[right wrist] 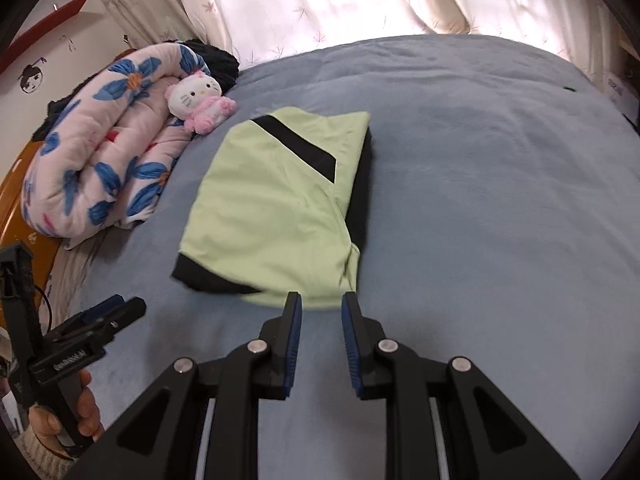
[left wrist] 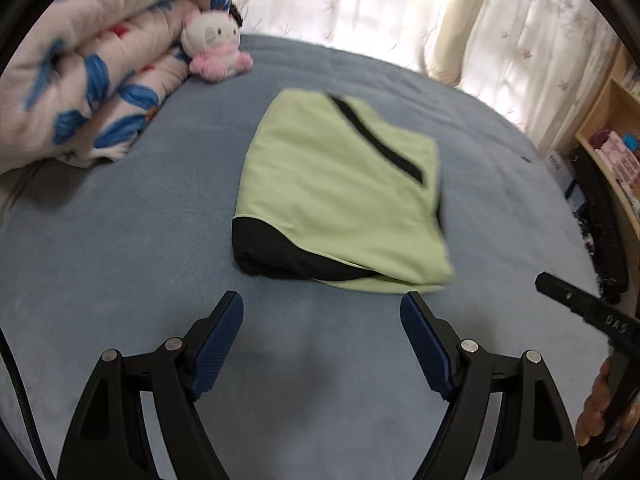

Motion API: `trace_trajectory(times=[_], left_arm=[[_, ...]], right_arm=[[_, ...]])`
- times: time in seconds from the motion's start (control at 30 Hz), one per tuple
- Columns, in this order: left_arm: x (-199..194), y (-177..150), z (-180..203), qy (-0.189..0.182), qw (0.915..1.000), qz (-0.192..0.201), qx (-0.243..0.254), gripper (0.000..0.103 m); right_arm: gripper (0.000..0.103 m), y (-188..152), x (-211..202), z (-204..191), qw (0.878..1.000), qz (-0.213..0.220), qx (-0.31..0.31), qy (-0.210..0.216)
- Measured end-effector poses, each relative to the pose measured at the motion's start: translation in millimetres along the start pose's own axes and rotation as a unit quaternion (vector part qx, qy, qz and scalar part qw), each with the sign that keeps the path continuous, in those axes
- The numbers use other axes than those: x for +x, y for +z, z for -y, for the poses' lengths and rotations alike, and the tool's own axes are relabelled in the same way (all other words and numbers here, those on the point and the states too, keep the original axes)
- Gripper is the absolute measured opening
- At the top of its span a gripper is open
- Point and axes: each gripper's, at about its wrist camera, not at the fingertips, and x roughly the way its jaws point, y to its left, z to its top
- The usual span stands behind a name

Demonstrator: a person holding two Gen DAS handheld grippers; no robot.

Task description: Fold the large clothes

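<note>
A light green garment with black trim (left wrist: 340, 196) lies folded into a compact rectangle on the blue-grey bed (left wrist: 120, 260). It also shows in the right wrist view (right wrist: 272, 208). My left gripper (left wrist: 322, 308) is open and empty, just short of the garment's near edge. My right gripper (right wrist: 321, 304) is open with a narrow gap, empty, at the garment's near right corner. The right gripper's body shows at the left view's right edge (left wrist: 580, 304). The left gripper shows at the right view's lower left (right wrist: 116, 308).
A rolled floral quilt (right wrist: 104, 144) and a pink plush cat (right wrist: 200, 100) lie at the bed's left. Curtains (right wrist: 340, 4) hang behind the bed. A wooden shelf (left wrist: 616, 128) stands at the right. A blue-grey bed (right wrist: 500, 200) stretches right of the garment.
</note>
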Motion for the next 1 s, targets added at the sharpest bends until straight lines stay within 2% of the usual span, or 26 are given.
trace_trajectory(times=[0.17,0.27,0.53,0.73,0.87,1.0], left_arm=[[-84,-24,39,0.007,0.9994,0.015,0.031,0.08],[-126,-41,57,0.005,0.9987,0.024,0.045,0.08],[-205,-87,94,0.007,0.9969,0.039,0.067,0.081],[-226,-124,113,0.001,0.9965,0.045,0.071,0.082],[-223,-151,126,0.007,0.9963,0.04,0.075,0.087],[-225,-184,134,0.01,0.9963,0.059,0.061,0.087]], right_arm=[[0.022,-29,-76,-5,1.0,0.012,0.002,-0.005],[0.029,-52,-122,-7,1.0,0.021,0.003,0.0],[0.032,-98,-217,-8,0.999,0.054,0.003,0.009],[0.036,-133,-259,-11,0.996,0.082,-0.022,-0.028],[0.037,-162,-266,-8,0.994,0.089,-0.031,-0.054],[0.04,-190,-269,1,0.993,0.091,-0.019,-0.068]])
